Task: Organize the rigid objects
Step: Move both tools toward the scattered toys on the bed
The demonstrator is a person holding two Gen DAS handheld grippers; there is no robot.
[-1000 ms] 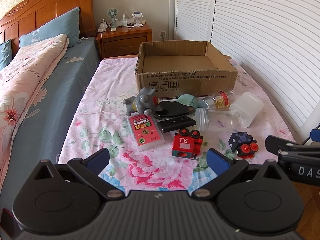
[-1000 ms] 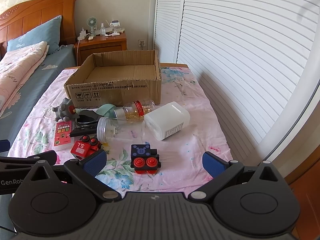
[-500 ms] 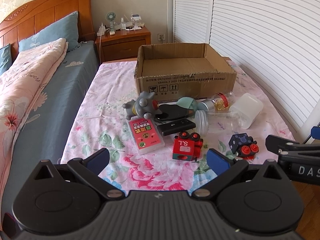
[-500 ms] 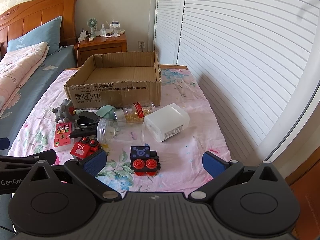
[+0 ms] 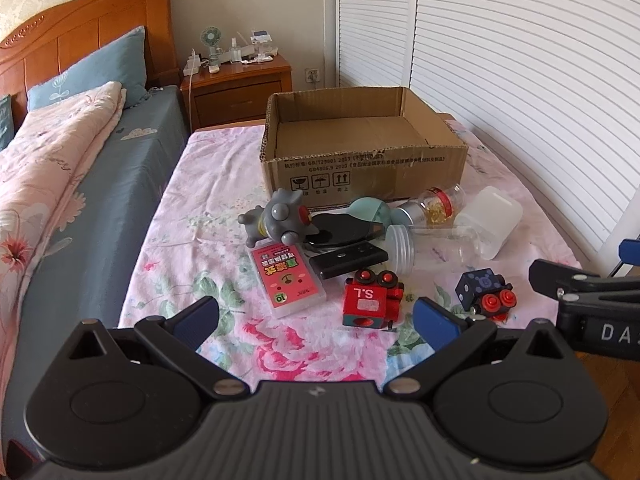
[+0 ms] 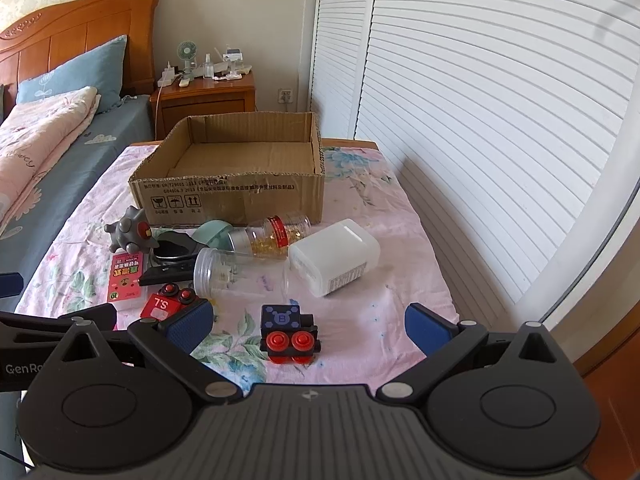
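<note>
An empty cardboard box (image 5: 360,160) (image 6: 232,188) stands at the far end of the floral table. In front of it lie a grey toy figure (image 5: 280,218), a pink card box (image 5: 286,278), a black flat case (image 5: 348,260), a red toy block (image 5: 372,300) (image 6: 168,304), a dark blue toy block (image 5: 484,292) (image 6: 288,330), a clear jar (image 6: 236,270), a pill bottle (image 6: 272,234) and a white plastic container (image 6: 334,258). My left gripper (image 5: 316,320) is open, near the red block. My right gripper (image 6: 308,326) is open, just before the blue block.
A bed (image 5: 60,184) runs along the left side. A wooden nightstand (image 5: 240,88) with small items stands behind the box. White louvred doors (image 6: 480,100) line the right. The table's near edge lies just under both grippers.
Both grippers have tilted or pulled back slightly, so the objects sit a little lower in view. Nothing on the table has moved. Both stay open.
</note>
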